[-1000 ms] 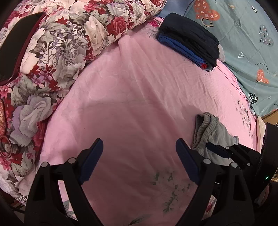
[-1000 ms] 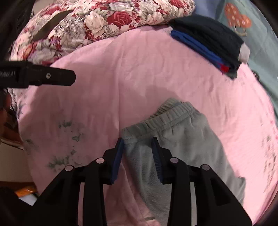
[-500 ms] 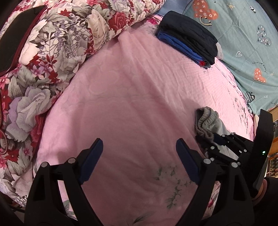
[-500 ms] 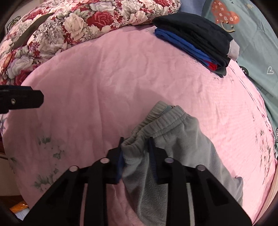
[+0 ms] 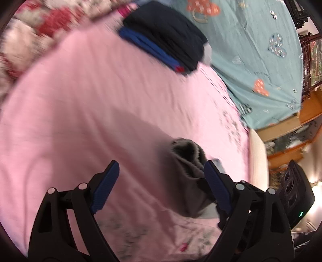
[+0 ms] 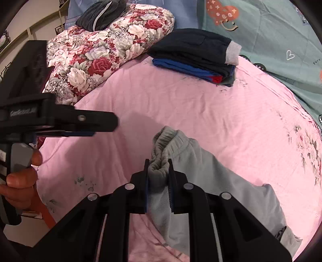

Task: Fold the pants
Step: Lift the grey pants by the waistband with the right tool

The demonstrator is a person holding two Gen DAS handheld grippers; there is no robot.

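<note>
Now, with your right gripper pinching the grey pants at the waistband, bring the wide-open, empty left gripper across—catch the waistband's free corner, then spread it flat.

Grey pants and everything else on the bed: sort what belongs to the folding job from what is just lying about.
Belongs to the job:
- grey pants, waistband pinched in the right gripper, whose jaws have just been closing
- left gripper, open
- pink sheet, the folding surface

Just lying about:
- stack of folded dark and blue clothes
- floral quilt
- dark garment on the quilt
- teal blanket
</note>
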